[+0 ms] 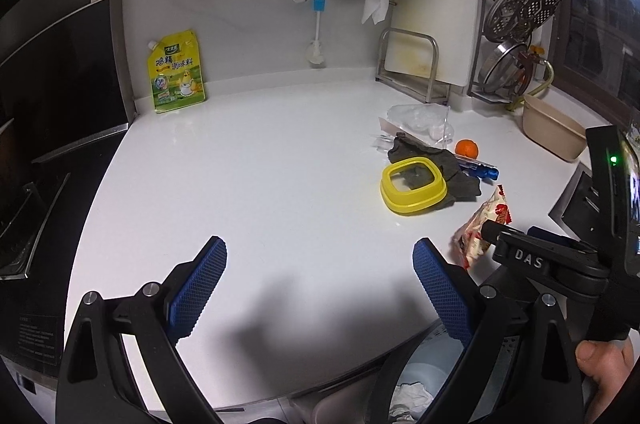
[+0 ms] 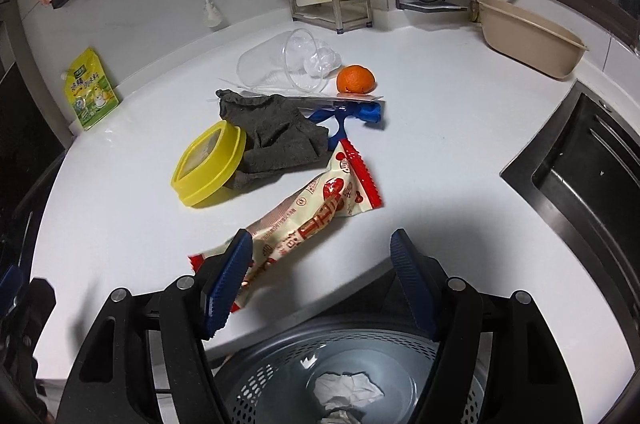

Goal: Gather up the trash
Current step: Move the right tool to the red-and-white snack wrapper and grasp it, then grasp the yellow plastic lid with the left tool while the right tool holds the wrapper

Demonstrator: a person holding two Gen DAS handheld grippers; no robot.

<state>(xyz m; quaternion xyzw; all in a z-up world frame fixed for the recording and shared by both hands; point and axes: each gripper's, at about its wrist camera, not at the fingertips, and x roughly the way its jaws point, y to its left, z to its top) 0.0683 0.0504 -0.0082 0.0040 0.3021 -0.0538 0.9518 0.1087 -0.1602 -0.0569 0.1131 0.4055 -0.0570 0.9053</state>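
Both wrist views look forward and down over the white counter (image 1: 260, 164) from near its front edge. The left faces the back wall; the right, seemingly lower and closer, faces the sink side. They share the yellow lid (image 1: 414, 188) (image 2: 208, 164) and snack wrapper (image 1: 484, 228) (image 2: 316, 208).

The white desk (image 2: 440, 152) carries a red-and-cream snack wrapper (image 2: 316, 208) near its front edge, with a yellow lid (image 2: 208, 164) and a grey cloth (image 2: 272, 132) just behind. Farther back lie a blue tool (image 2: 360, 114), an orange (image 2: 355, 79) and a clear plastic cup (image 2: 280, 66). A yellow seasoning pouch (image 2: 90, 90) stands at the back left corner and a beige basin (image 2: 528, 36) at the back right.
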